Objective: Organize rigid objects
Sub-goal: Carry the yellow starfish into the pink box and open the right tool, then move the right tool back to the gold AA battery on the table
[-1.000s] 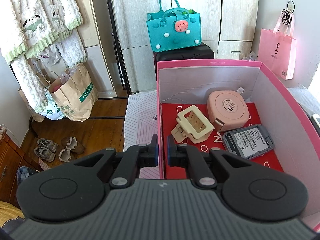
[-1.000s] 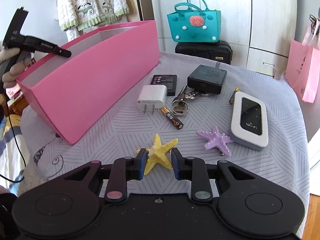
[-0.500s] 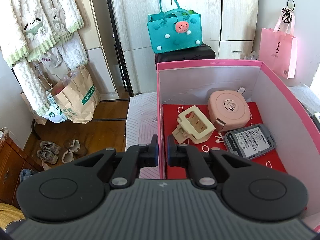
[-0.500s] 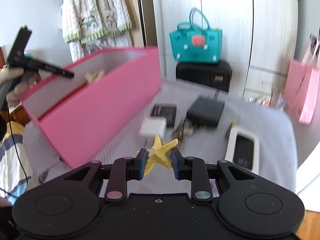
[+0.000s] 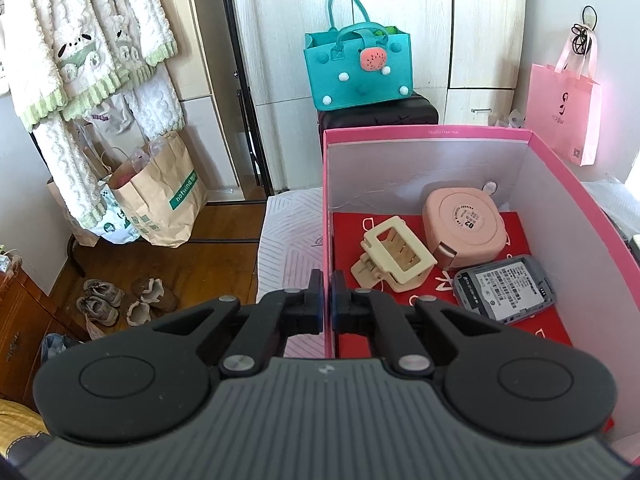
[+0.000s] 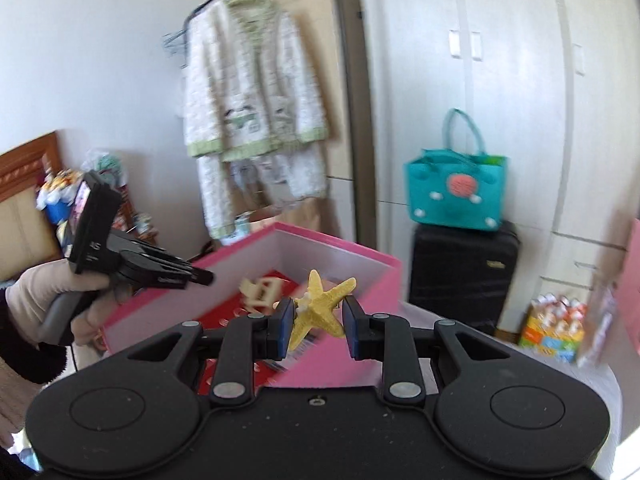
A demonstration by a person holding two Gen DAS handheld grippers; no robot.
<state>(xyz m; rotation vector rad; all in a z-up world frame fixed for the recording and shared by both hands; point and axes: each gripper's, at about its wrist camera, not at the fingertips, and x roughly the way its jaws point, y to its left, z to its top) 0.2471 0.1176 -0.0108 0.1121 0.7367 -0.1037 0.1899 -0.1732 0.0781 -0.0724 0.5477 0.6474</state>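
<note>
Yellow starfish (image 6: pixel 318 309) sits pinched in our right hand-held gripper (image 6: pixel 316 320), lifted in front of the pink box (image 5: pixel 560 172). Our left hand-held gripper (image 5: pixel 326 298) clamps the box's near-left wall. Inside lie a cream clip (image 5: pixel 394 254), a pink case (image 5: pixel 464 220) and a grey battery (image 5: pixel 504 294).

- The left gripper (image 5: pixel 327 298), pitched downward, is clamped on the thin pink cardboard box wall (image 5: pixel 327 240).
- The right gripper (image 6: pixel 316 320) is closed on a yellow starfish (image 6: pixel 318 309).
</note>
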